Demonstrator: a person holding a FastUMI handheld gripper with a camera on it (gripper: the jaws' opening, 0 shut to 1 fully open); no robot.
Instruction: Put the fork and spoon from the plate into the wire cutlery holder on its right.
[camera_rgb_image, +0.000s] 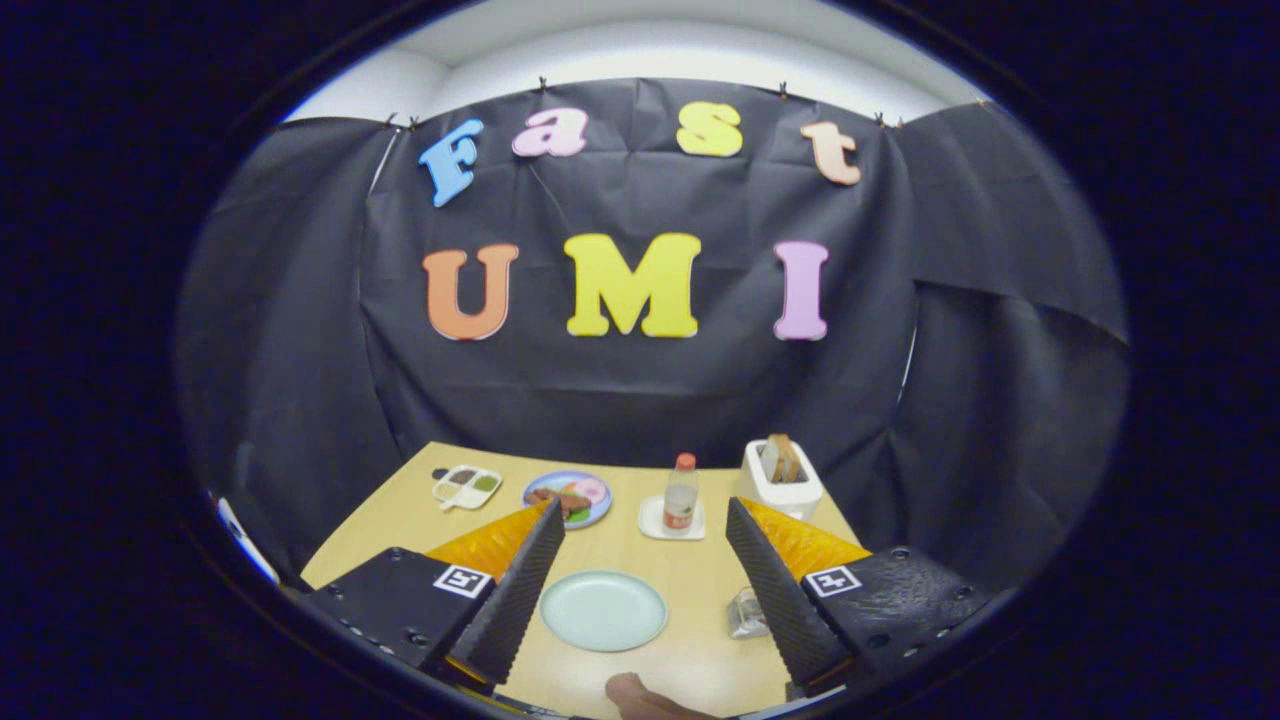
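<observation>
Fingertip of somebody's hand (640, 697) pokes in at the near edge of the desk (700, 570), right between the two tongs fingers. Tongs (645, 518) are spread wide, pinching nothing, just hanging above the wooden top.

Plate (603, 610) sits between the fingers, a pale green round one, and from here it looks bare; I can't make out a fork or spoon on it. Just to its right, tucked against the right finger, there's a small see-through or wiry thing (746, 612), probably the cutlery holder, but half of it is hidden behind the finger so I can't tell for sure or see what's in it.

Further back, beyond the fingertips: a bottle (681, 493) with a red cap stands upright on a little white square coaster (652, 522). Right of that is a white toaster (783, 483) with brownish slices sticking out of the top. Left of the bottle there's a blue-rimmed dish (573, 497) with some colourful food on it, partly behind the left fingertip, and further left a small white tray (466, 486) with a few compartments holding dark and green bits.

Black cloth wall (640, 390) hangs all around behind the desk.
</observation>
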